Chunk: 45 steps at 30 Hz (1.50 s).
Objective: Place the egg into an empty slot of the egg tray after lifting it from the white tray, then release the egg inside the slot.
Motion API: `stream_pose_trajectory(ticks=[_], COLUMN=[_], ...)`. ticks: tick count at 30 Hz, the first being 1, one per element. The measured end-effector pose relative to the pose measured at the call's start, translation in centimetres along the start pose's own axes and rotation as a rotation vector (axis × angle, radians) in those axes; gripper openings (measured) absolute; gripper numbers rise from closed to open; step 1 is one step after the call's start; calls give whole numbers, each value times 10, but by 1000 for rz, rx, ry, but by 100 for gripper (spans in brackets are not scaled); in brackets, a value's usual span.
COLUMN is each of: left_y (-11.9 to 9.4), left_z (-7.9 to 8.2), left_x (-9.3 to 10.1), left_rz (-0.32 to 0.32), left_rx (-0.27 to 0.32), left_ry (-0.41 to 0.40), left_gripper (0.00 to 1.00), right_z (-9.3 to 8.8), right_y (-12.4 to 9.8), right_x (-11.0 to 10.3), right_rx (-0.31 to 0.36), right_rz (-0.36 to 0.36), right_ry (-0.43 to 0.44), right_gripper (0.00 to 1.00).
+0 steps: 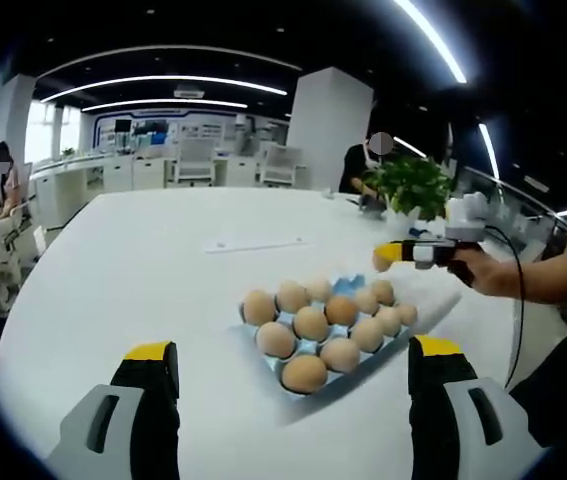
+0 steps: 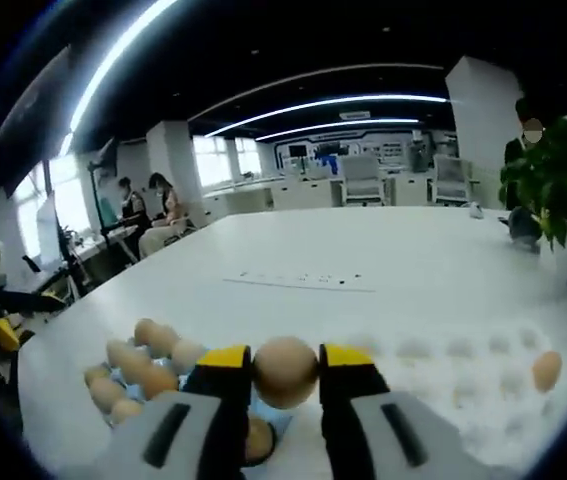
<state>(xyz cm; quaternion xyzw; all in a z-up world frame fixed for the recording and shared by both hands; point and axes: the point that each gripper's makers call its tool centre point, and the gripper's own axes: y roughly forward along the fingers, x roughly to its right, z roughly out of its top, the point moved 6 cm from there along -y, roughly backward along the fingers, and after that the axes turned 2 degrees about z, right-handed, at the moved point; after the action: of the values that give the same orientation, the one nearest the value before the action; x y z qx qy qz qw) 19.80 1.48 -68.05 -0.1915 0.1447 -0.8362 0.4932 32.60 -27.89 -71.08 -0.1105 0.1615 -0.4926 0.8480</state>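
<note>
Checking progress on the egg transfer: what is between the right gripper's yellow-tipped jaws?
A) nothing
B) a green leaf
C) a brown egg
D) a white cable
C: in the right gripper view the right gripper is shut on a brown egg, above the blue egg tray.

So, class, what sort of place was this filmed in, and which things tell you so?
Most likely an open-plan office or lab. A big white table sits under long ceiling light strips, with desks and office chairs behind it and a potted plant at one end.
</note>
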Motion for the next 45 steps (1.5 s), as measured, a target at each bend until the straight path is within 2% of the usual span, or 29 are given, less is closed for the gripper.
stream_pose_trajectory(ticks=[13,24,37,45], left_y=[-3,-4,-3,-1], left_z=[-1,-3,-4,-4], left_x=[-3,-5,-3,-2], left_rz=[12,22,17,12], left_rx=[2,1,0,-2], left_ry=[-8,-19,-20,-19], left_gripper=[96,96,96,96], right_z=[-9,-23,-32,-30], right_y=[38,55,56,57], right_x=[-32,-43,-44,-43], right_rx=[-58,-114,-157,-163], right_rz=[92,132,130,134], right_ry=[-40,-46,-46,-64], right_gripper=[26,26,27,27])
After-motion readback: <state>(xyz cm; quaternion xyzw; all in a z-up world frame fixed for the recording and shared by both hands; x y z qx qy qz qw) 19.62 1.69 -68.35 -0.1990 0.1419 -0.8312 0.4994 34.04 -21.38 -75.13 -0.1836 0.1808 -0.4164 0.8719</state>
